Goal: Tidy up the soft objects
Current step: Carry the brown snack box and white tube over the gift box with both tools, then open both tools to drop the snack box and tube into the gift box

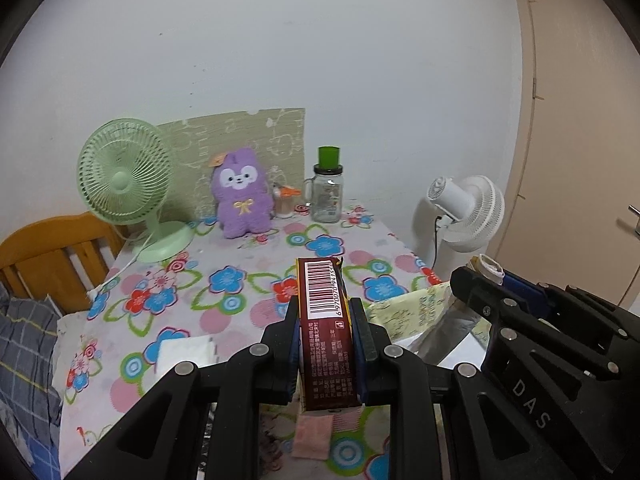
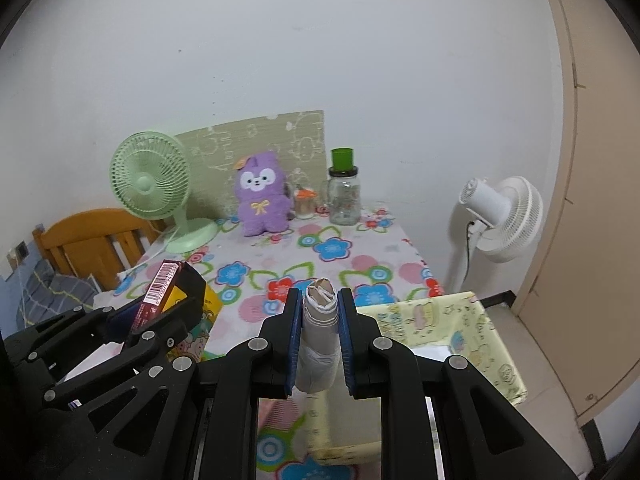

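Note:
My left gripper (image 1: pixel 325 312) is shut on a dark red tissue pack (image 1: pixel 326 332) with a barcode, held above the flowered table (image 1: pixel 240 280). From the right wrist view that pack (image 2: pixel 158 294) shows at the left in the left gripper (image 2: pixel 168 292). My right gripper (image 2: pixel 320 300) is shut on a grey-white rolled bundle (image 2: pixel 319 340); its end (image 1: pixel 490 266) shows in the left wrist view. A purple plush toy (image 1: pixel 240 196) (image 2: pixel 262 196) sits upright at the table's back. An open yellow cartoon-print bag (image 2: pixel 452 328) (image 1: pixel 416 308) stands at the front right.
A green desk fan (image 1: pixel 124 184) stands back left, a glass jar with a green cup on it (image 1: pixel 328 192) back right, with a small container (image 1: pixel 285 202) beside the plush. A white floor fan (image 1: pixel 464 212) and door are right. A wooden bed headboard (image 1: pixel 52 252) is left. A white folded tissue (image 1: pixel 186 354) lies near.

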{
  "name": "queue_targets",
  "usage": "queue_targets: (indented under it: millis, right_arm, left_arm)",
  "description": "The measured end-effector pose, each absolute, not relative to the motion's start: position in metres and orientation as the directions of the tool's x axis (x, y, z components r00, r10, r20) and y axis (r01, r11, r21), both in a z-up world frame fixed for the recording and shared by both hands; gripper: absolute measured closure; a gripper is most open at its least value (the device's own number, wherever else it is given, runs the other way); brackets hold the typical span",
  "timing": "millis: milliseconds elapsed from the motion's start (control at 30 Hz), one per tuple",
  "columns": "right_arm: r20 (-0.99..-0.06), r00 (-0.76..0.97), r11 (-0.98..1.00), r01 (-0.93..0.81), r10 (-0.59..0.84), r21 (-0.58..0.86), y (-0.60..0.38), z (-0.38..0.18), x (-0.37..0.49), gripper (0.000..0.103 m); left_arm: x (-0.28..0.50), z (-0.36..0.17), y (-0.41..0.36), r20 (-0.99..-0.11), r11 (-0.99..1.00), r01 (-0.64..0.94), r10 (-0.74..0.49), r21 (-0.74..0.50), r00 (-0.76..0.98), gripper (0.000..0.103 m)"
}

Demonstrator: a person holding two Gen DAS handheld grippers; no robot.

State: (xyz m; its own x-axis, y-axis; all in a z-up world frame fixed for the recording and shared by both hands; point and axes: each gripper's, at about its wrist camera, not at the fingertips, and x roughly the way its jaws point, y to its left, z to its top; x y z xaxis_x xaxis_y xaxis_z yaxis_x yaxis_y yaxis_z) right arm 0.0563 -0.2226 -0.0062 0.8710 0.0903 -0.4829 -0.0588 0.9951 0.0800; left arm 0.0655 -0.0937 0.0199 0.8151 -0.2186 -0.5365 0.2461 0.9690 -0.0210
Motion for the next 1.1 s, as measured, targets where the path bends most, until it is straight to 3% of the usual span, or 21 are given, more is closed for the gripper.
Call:
queue_targets:
  millis: [1100]
  right_arm:
    - [-0.598,0.802,0.995,0.060,0.002,0.084,-0.331,-0.047,0.090,0.082]
  left_arm:
    - [0.106,-0.032,-0.202,-0.662,0.939,0.343,-0.271,-0.023,0.698,0.082]
